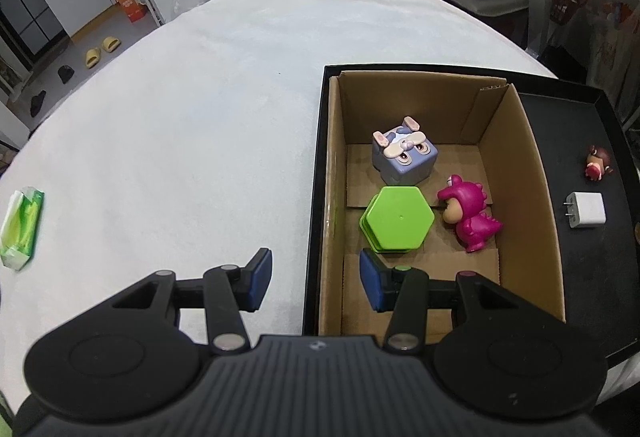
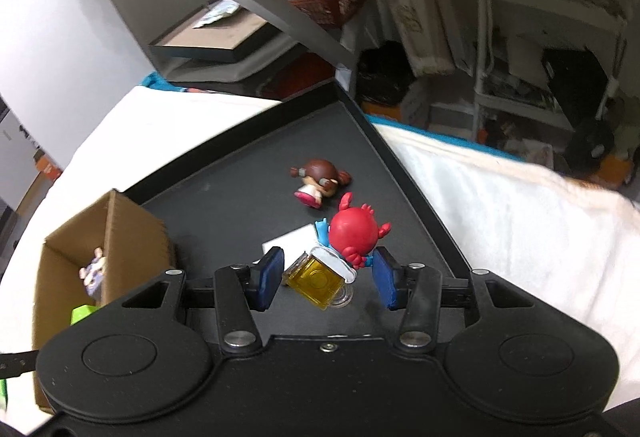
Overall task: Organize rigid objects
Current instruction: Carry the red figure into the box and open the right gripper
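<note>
A cardboard box (image 1: pixel 532 165) stands in a black tray (image 1: pixel 588 141). Inside it lie a green hexagonal container (image 1: pixel 396 223), a blue-grey cube bunny toy (image 1: pixel 404 157) and a pink dinosaur figure (image 1: pixel 470 213). My left gripper (image 1: pixel 316 283) is open and empty over the box's near left wall. My right gripper (image 2: pixel 328 279) is open around a red crab figure with a yellow beer mug (image 2: pixel 336 253) lying on the tray (image 2: pixel 224 197). A brown-haired doll figure (image 2: pixel 320 183) lies just beyond it, also in the left wrist view (image 1: pixel 598 162).
A white charger plug (image 1: pixel 586 215) lies on the tray, partly hidden behind the crab in the right wrist view (image 2: pixel 288 243). A green packet (image 1: pixel 20 229) lies on the white cloth at far left. The cardboard box (image 2: pixel 100 237) stands left of my right gripper. Cluttered shelves stand beyond the table.
</note>
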Motion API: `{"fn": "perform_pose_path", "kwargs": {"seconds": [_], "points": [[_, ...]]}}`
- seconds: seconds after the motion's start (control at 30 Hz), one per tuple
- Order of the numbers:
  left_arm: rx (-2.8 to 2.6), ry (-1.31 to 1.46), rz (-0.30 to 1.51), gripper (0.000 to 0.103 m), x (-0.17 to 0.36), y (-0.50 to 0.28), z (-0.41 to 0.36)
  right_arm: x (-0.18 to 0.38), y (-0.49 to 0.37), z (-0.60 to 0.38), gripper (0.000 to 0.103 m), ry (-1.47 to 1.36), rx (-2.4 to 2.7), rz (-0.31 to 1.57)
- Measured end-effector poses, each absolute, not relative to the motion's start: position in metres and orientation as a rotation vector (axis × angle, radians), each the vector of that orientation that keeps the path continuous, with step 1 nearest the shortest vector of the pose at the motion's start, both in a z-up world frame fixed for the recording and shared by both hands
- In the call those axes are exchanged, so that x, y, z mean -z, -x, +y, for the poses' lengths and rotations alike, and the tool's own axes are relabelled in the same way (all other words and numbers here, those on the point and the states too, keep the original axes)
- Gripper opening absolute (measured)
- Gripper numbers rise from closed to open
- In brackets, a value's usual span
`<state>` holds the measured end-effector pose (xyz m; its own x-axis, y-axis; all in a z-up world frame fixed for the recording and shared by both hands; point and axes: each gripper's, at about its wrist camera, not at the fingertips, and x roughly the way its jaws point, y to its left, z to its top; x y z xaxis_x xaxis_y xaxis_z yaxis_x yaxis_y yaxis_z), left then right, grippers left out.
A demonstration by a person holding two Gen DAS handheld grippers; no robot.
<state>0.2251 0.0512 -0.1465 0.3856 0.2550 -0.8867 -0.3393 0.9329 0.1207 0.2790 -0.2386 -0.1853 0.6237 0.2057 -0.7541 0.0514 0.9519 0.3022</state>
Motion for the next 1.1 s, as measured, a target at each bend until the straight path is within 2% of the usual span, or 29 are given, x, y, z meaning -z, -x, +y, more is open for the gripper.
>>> {"fn": "perform_pose_path", "kwargs": {"seconds": [0.83, 1.0, 1.1], "points": [[-0.273, 0.187, 1.057, 0.046, 0.156, -0.214, 0.073, 0.122, -0.272, -0.142, 0.048, -0.112, -0.296, 0.797], [-0.243, 0.234, 1.053, 0.040, 0.160, -0.216, 0.078, 0.114, -0.271, -0.120, 0.048, -0.050, -0.322, 0.784], [-0.214, 0.255, 1.056, 0.034, 0.163, -0.217, 0.080, 0.110, -0.271, -0.107, 0.048, -0.017, -0.340, 0.776]]}}
